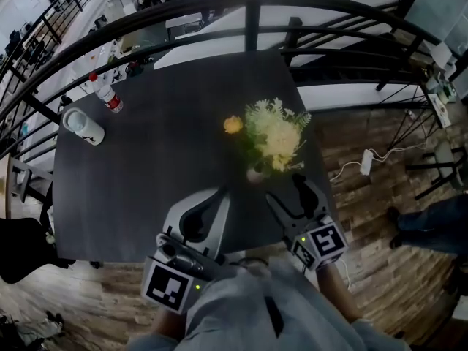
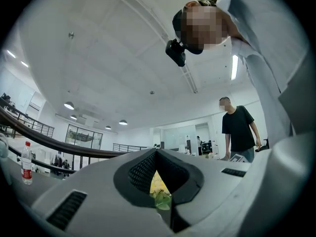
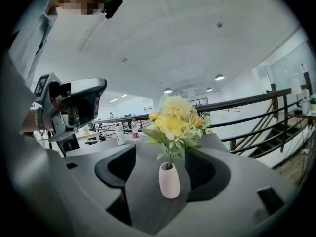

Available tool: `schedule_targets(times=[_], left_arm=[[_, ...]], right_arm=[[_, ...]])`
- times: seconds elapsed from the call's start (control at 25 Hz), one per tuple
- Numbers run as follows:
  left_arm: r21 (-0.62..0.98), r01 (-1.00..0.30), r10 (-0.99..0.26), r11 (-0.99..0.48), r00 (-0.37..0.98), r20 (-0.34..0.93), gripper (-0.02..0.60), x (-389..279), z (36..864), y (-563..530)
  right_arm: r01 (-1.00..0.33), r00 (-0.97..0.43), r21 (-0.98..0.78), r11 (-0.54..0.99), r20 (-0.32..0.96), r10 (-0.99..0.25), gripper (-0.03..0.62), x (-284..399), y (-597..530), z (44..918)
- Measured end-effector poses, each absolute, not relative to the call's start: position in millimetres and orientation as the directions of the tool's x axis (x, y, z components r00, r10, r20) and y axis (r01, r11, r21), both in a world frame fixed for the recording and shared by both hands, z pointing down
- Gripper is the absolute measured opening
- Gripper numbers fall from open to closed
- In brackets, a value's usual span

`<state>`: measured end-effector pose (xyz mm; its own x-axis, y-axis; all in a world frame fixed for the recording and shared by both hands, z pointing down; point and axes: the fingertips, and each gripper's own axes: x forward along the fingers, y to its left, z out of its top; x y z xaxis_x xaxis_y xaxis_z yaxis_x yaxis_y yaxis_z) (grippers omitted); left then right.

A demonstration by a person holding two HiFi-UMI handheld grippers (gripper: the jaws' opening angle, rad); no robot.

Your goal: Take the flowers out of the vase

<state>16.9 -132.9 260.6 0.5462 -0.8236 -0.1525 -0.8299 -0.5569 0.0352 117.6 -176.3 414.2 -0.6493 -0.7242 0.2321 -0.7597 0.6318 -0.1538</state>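
Your right gripper [image 1: 287, 189] has its jaws wide apart and grips nothing. The white vase [image 3: 169, 180] stands just ahead, in line with the gap between them and untouched, near the table's [image 1: 146, 167] right edge. The flowers [image 3: 174, 120] are in it. Your left gripper [image 1: 219, 198] is closed and empty, just left of the vase.

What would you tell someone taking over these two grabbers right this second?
Left gripper: jaws together, empty, short of the vase.
Right gripper: jaws apart, lined up on the white vase, not touching it.
Flowers stand in the vase, upright on the dark table.
Done: nothing yet.
Left: probably steady the vase with one gripper, pull the flowers out with the other.
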Motion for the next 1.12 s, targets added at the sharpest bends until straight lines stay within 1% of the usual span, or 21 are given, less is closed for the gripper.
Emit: schedule_targets(times=[0.08,0.24,0.4,0.52,0.88,1.04,1.12], left_arm=[[0.038,-0.829,-0.824,-0.558,0.547,-0.151,-0.002,13.9,260.8,-137.2],[0.042,-0.83,-0.825,-0.557,0.546,-0.147,-0.002,8.9,263.8,-145.8],[0.046,-0.831,-0.827,-0.555,0.544,-0.143,-0.002,4.9,266.2,-154.3],[0.049,-0.831,-0.828,-0.554,0.543,-0.139,-0.002,2.7,267.0,-160.6],[0.054,-0.831,-0.83,-0.554,0.545,-0.12,-0.002,-9.2,276.5,-173.9],[0.055,-0.829,-0.828,-0.556,0.548,-0.116,-0.002,-8.8,279.1,-178.2],[0.057,-0.829,-0.828,-0.557,0.549,-0.113,-0.002,-8.5,280.2,-179.8]], right_arm=[[-0.763,-0.645,-0.169,0.623,0.252,-0.722,0.313,117.7,-180.4,421.3],[-0.773,-0.631,-0.202,0.601,0.33,-0.702,0.325,117.0,-186.4,436.8],[-0.756,-0.654,-0.239,0.609,0.3,-0.694,0.339,112.2,-196.4,448.9],[-0.75,-0.661,-0.249,0.613,0.304,-0.686,0.347,108.6,-204.0,453.5],[-0.731,-0.682,-0.263,0.629,0.305,-0.665,0.347,89.5,-218.1,467.7],[-0.713,-0.701,-0.266,0.649,0.273,-0.659,0.347,84.2,-223.9,468.5],[-0.709,-0.705,-0.278,0.648,0.279,-0.652,0.35,82.4,-224.8,471.2]])
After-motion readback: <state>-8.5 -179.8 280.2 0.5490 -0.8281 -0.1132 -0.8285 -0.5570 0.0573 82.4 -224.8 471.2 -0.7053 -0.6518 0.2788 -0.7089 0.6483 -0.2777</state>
